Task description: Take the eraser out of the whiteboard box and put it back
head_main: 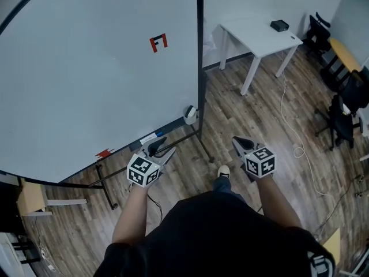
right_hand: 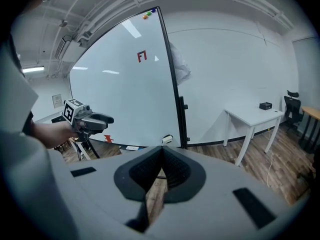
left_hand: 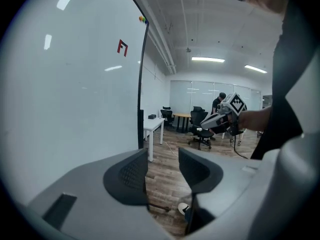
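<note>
— Can you see the eraser?
— Not as a thing of its own. At the lower right corner of the whiteboard (head_main: 86, 68), just beside the dark frame post, there is a small box (head_main: 190, 114), white with a dark patch. It is too small to show what lies in it, so I cannot tell whether the eraser is inside.
— Does the right gripper view help?
— No. There the box is a pale speck near the middle of the frame, just above the claw, with no finer detail.
— And the claws?
— The left gripper (left_hand: 163, 154) has its jaws apart, and only wooden floor shows through the gap. The right gripper (right_hand: 161, 150) has its jaws pressed together at the tips with nothing between them. In the head view both sit below the box and apart from it.
— Anything cut off?
— The whiteboard's left and top edges run out of the frame. A red thing (head_main: 105, 153) at its lower edge is too blurred to name. The person's body fills the bottom of the frame.
</note>
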{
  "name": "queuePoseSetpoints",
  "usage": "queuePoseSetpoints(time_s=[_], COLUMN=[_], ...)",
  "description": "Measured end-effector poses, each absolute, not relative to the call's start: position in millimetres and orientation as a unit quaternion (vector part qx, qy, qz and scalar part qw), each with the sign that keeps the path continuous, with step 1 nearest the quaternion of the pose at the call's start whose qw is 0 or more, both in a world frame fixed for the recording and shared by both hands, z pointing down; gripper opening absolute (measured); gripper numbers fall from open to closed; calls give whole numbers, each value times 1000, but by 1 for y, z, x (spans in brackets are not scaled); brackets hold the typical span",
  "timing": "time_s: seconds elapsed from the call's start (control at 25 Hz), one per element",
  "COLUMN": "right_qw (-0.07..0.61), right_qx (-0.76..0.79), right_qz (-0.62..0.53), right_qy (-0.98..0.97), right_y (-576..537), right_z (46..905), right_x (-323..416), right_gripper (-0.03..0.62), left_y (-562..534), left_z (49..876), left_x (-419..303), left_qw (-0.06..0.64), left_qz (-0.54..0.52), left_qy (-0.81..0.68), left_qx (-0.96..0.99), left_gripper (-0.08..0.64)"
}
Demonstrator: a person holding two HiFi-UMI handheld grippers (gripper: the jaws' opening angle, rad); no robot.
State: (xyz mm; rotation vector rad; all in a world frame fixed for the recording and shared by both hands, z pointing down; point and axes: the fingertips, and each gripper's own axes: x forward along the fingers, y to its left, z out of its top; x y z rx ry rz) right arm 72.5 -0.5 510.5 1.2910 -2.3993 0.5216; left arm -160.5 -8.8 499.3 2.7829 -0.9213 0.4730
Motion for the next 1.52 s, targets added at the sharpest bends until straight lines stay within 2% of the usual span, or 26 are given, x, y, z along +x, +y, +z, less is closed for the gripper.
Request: queuePoseSetpoints(time_s=[0.76, 1.52], right_qw=[208, 227], right_qx=[385, 327], right_qz=[176, 168], right_qy=[-882, -902], right_y=[-124, -187], right_z=[520, 527], right_x=[93, 96], right_gripper=[-5, -5], left_y=[-89, -133], left_z=[517, 512], left_x=[-133, -127], left_qw=[123, 131], left_qz=[151, 144], left_qy=[-378, -434], left_qx=[905, 879], left_gripper=[201, 201])
